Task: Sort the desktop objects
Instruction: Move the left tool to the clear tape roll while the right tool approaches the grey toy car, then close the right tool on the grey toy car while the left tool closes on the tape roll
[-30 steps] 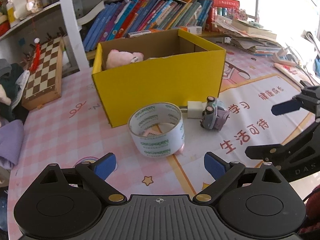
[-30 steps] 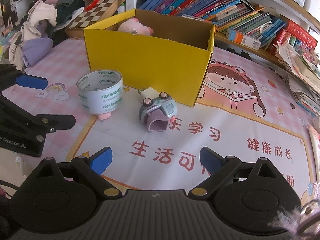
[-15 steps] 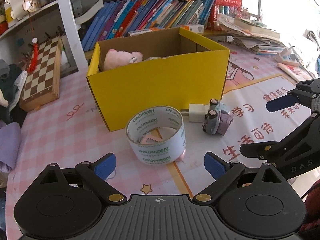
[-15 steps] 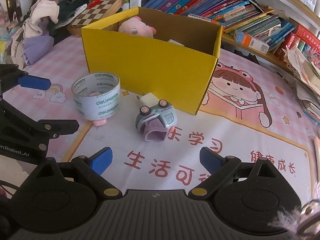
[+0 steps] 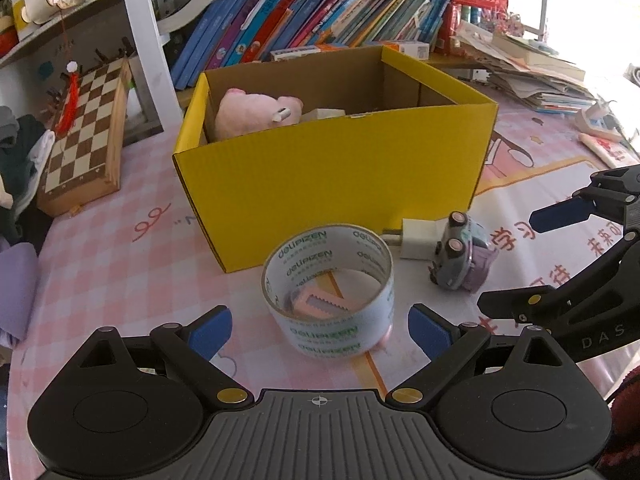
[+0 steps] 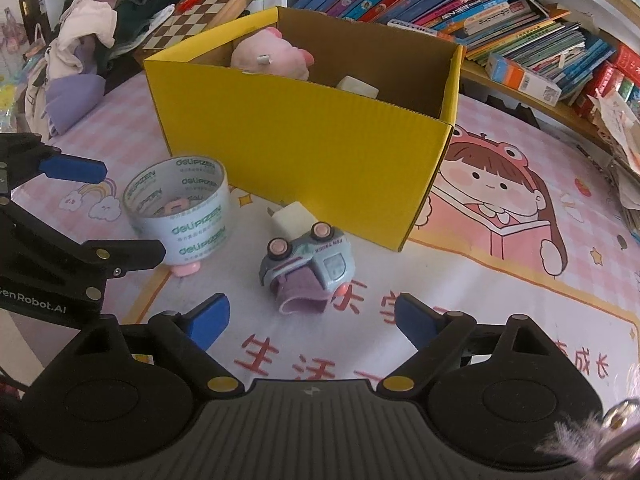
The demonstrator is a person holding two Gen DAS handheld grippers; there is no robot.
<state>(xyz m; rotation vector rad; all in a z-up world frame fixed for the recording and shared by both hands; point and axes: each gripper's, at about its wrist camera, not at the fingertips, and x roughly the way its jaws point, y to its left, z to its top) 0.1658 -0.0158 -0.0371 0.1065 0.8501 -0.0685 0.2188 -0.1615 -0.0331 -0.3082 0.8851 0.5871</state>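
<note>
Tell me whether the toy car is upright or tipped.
Tipped: the small grey-blue toy car lies on its side, pink wheels facing up.

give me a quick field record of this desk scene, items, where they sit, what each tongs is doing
box: yellow box, open top, on the mat
inside box: pink plush; a pale item beside it
tape roll: on the mat in front of the box, standing on its edge rim
charger: white, between box and car
toy car: tipped on its side
left tongs: open, empty, facing the tape
right tongs: open, empty, facing the car

Corrugated cardboard box (image 5: 332, 176) — matt yellow; glossy tape roll (image 5: 329, 288); fuzzy plush toy (image 5: 256, 110).
</note>
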